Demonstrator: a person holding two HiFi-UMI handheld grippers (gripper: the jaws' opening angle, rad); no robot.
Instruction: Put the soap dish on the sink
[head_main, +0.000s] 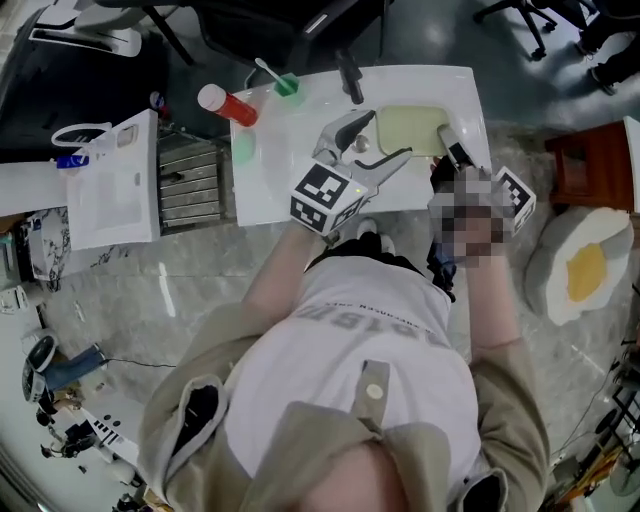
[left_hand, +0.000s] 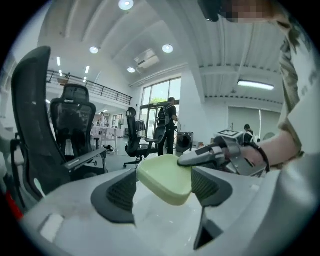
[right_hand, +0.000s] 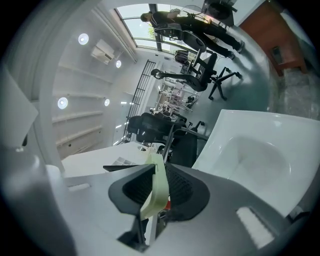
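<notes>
Presently we find the right gripper (right_hand: 158, 180) pinching the rim of the soap dish (head_main: 410, 130), which is held tilted over the sink (head_main: 280, 180). The left gripper (head_main: 382, 140) stands spread, pads either side of the dish, not pressing. We judge placement is in hand; next, lower the dish flat and release.

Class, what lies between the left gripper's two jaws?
The pale green soap dish, clamped at its rim by the right gripper; the left gripper stands open round it, seen in its own view.
</notes>
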